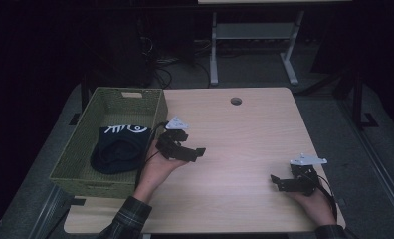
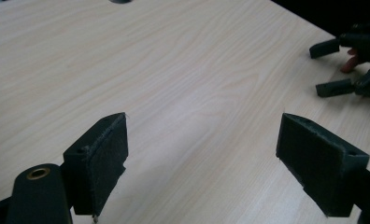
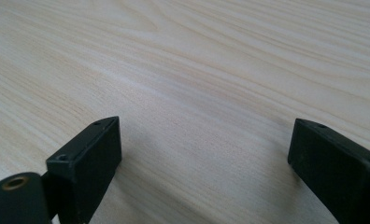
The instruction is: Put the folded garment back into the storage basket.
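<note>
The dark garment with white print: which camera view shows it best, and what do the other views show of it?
The high view shows it best: the dark garment lies bunched inside the green woven basket at the table's left edge, white print upward. The left gripper view and right gripper view look across bare wooden tabletop, giving nothing of the garment.

Olive woven basket (image 1: 96, 175), black cloth (image 1: 116, 149) with white print, pale wood-grain table (image 1: 245, 134)

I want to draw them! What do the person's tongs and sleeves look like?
Both tongs, left and right, are black with two flat, blocky jaws, a grey three-cornered plate on top and a thin black cable. The left sleeve is dark plaid.
</note>
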{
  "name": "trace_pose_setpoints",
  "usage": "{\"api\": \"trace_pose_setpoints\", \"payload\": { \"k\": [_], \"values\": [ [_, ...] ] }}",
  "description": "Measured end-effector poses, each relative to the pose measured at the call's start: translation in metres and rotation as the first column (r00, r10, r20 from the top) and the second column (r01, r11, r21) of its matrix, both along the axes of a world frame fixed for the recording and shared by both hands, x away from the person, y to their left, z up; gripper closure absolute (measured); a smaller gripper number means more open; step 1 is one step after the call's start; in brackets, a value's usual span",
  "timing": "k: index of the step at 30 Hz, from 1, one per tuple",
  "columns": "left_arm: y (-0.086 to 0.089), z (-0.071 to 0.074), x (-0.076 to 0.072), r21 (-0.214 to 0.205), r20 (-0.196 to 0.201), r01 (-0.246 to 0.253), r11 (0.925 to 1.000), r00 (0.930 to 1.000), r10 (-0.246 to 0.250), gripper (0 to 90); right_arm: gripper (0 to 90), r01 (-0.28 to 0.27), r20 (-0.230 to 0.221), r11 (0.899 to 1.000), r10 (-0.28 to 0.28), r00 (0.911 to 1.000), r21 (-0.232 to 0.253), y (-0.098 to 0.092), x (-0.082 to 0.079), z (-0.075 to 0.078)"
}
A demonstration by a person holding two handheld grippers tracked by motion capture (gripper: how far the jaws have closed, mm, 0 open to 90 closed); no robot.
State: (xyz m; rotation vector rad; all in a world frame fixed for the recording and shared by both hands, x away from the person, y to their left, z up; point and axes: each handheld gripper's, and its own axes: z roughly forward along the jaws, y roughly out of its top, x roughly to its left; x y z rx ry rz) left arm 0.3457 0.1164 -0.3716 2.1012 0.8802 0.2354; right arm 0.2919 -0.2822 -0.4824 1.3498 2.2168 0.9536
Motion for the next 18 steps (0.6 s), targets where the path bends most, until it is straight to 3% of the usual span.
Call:
{"api": "trace_pose_setpoints", "payload": {
  "k": [9,18],
  "values": [
    [-0.01,-0.025,-0.005,0.013,-0.011,0.014,0.9998,0.9998,-0.014,16.0,9.4,0.0,-0.001,1.0,0.0,1.0,0.001,0.0,0.0,0.0],
    [-0.013,-0.055,-0.007,0.054,-0.008,0.011,0.9985,0.9999,-0.011,16.0,9.4,-0.002,0.003,1.0,0.002,1.0,-0.002,0.0,0.0,0.0]
  ]
}}
